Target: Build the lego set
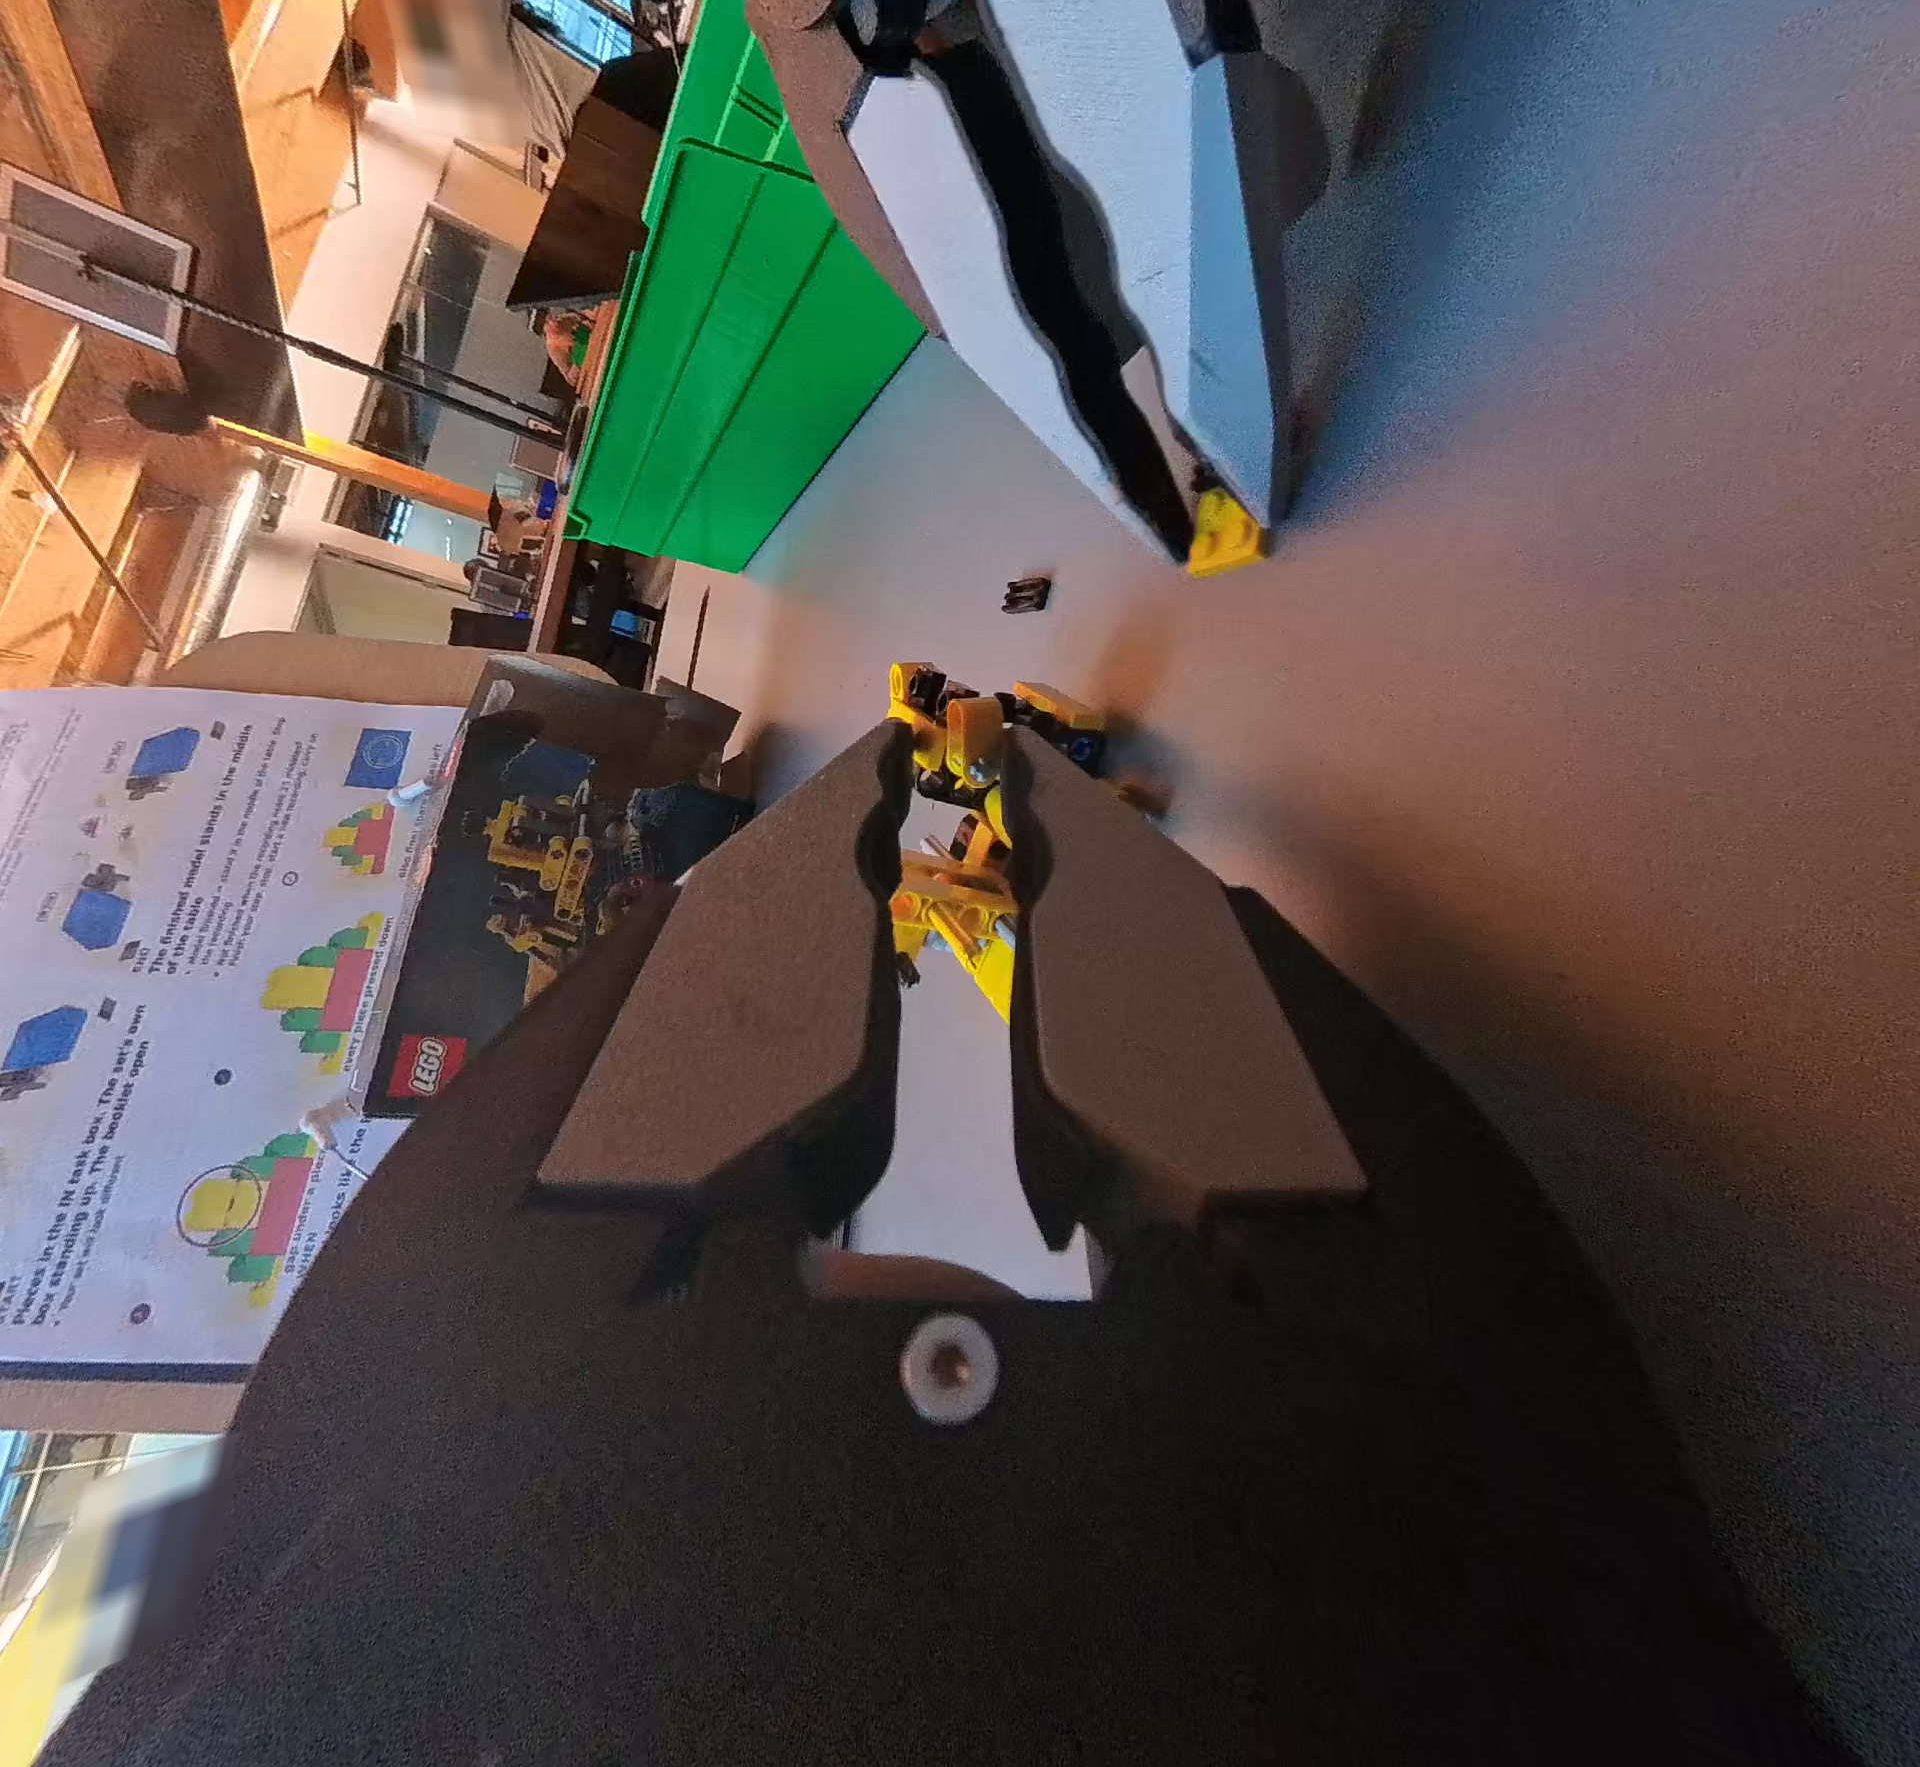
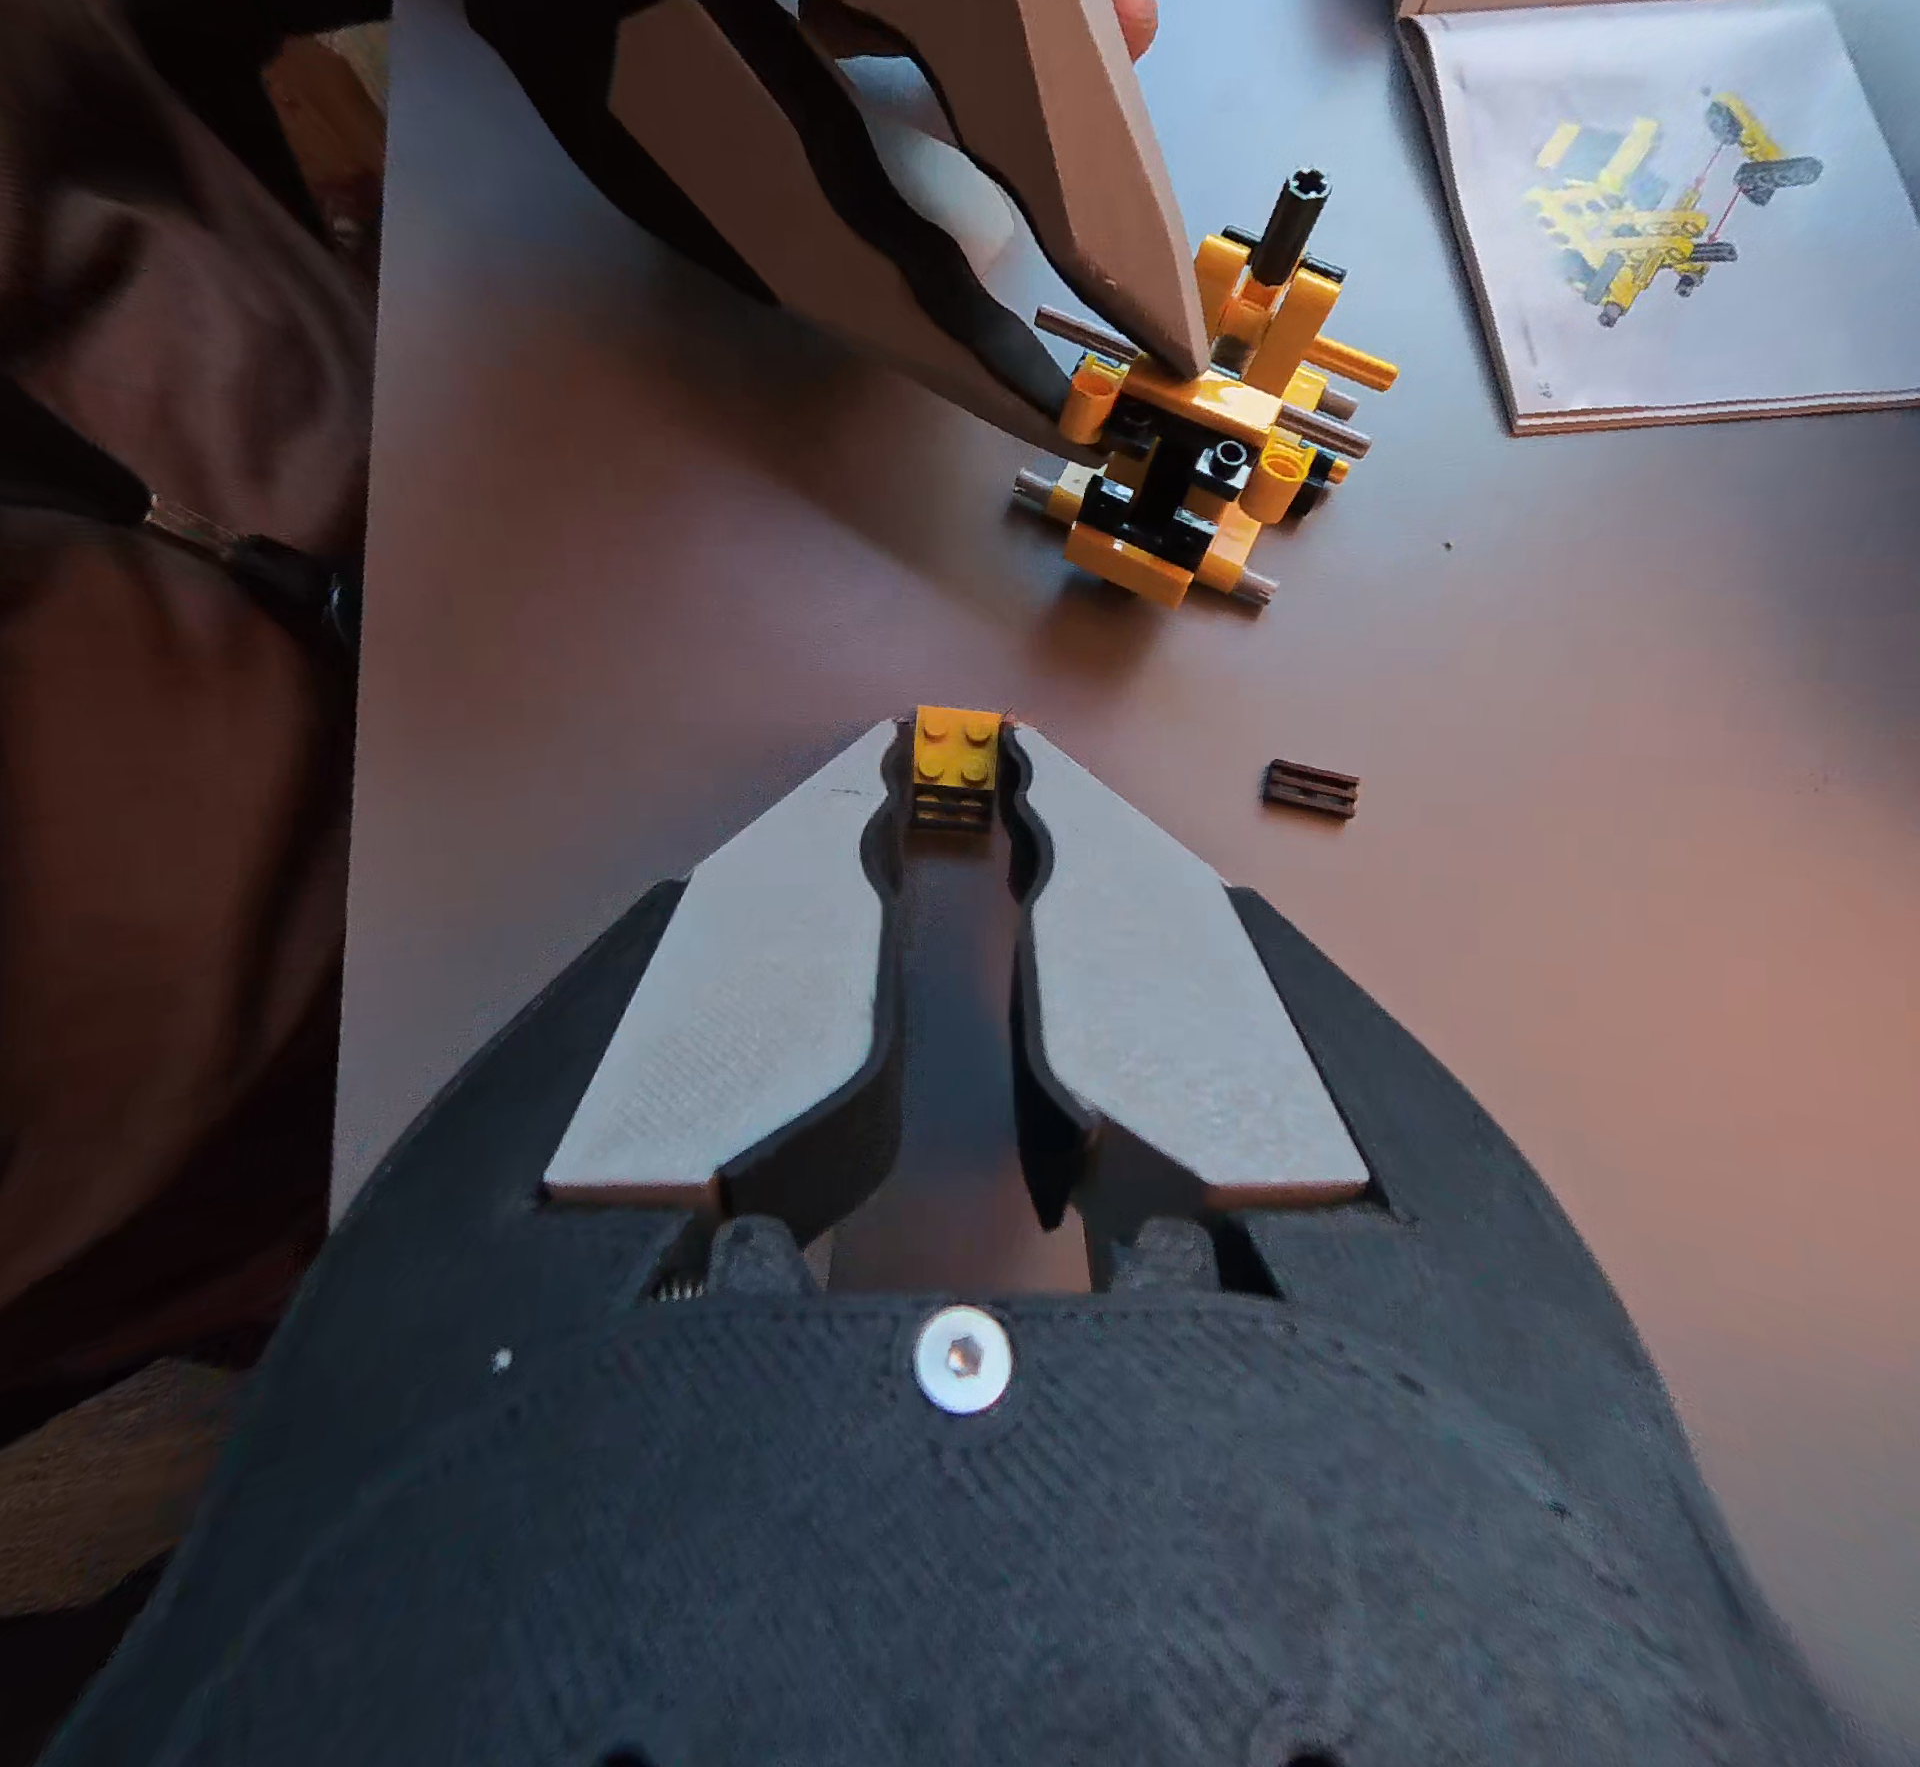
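Observation:
A partly built yellow and black lego model (image 2: 1174, 491) stands on the dark table (image 2: 1558, 886). My left gripper (image 2: 1127, 387) is shut on its upper yellow part. In the left wrist view the model (image 1: 971, 741) sits between the fingertips of the left gripper (image 1: 954, 741). My right gripper (image 2: 956, 730) is shut on a small yellow 2x2 brick (image 2: 954, 749) that has a dark grille piece on its near side. It holds the brick just in front of the model. The right gripper (image 1: 1226, 522) also shows in the left wrist view with the yellow brick (image 1: 1224, 535).
A loose dark grille tile (image 2: 1311, 790) lies on the table right of my right gripper. The open instruction booklet (image 2: 1662, 221) lies at the far right. The lego box (image 1: 520, 928), a printed sheet (image 1: 187, 990) and green bins (image 1: 727, 346) stand beyond the model. One gripper's finger ends stand about 6 cm off the other's. My right gripper's tips are some 6 cm from the loose dark grille tile (image 2: 1311, 790). My left wrist view (image 1: 1018, 592) looks at it from another angle.

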`<state>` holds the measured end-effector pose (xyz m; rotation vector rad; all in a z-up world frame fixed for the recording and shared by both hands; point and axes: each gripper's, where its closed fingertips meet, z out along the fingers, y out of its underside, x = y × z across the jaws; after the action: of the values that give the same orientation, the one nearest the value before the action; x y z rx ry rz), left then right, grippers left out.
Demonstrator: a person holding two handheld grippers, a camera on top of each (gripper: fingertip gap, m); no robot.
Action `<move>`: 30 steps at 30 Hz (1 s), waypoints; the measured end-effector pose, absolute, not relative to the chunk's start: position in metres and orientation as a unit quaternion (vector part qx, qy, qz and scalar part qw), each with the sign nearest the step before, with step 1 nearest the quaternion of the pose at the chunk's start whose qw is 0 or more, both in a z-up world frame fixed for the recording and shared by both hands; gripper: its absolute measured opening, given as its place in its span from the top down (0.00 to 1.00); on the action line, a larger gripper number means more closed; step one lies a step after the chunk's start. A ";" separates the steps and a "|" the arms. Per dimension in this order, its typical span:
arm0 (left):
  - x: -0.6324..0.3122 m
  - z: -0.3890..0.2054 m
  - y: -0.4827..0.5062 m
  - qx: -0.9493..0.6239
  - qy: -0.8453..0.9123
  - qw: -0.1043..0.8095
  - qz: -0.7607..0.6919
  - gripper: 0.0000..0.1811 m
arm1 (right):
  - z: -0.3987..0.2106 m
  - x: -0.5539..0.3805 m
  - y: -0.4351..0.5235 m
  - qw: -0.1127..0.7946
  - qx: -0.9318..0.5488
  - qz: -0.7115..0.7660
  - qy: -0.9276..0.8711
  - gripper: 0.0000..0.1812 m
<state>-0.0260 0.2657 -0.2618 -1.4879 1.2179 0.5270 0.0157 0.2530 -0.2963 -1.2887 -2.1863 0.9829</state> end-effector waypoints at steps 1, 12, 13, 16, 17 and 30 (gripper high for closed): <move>-0.026 -0.262 0.266 -0.627 0.513 0.543 0.221 0.93 | -0.296 0.015 0.254 0.209 -0.462 0.355 -0.785 0.93; -0.026 -0.262 0.267 -0.627 0.511 0.543 0.223 0.93 | -0.258 -0.018 0.268 0.271 -0.499 0.386 -0.727 0.93; -0.026 -0.262 0.267 -0.626 0.512 0.543 0.224 0.93 | -0.257 -0.020 0.269 0.274 -0.501 0.380 -0.728 0.93; -0.026 -0.262 0.267 -0.624 0.515 0.541 0.230 0.93 | -0.253 -0.022 0.267 0.276 -0.505 0.372 -0.728 0.93; -0.026 -0.262 0.267 -0.623 0.516 0.540 0.232 0.93 | -0.252 -0.023 0.267 0.275 -0.506 0.371 -0.729 0.93; -0.027 -0.262 0.266 -0.619 0.521 0.540 0.232 0.93 | -0.252 -0.022 0.267 0.295 -0.454 0.331 -0.773 0.93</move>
<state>-0.0268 0.2664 -0.2616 -1.4721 1.2391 0.5505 -0.0224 0.2668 -0.2516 -1.2085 -2.0571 0.8797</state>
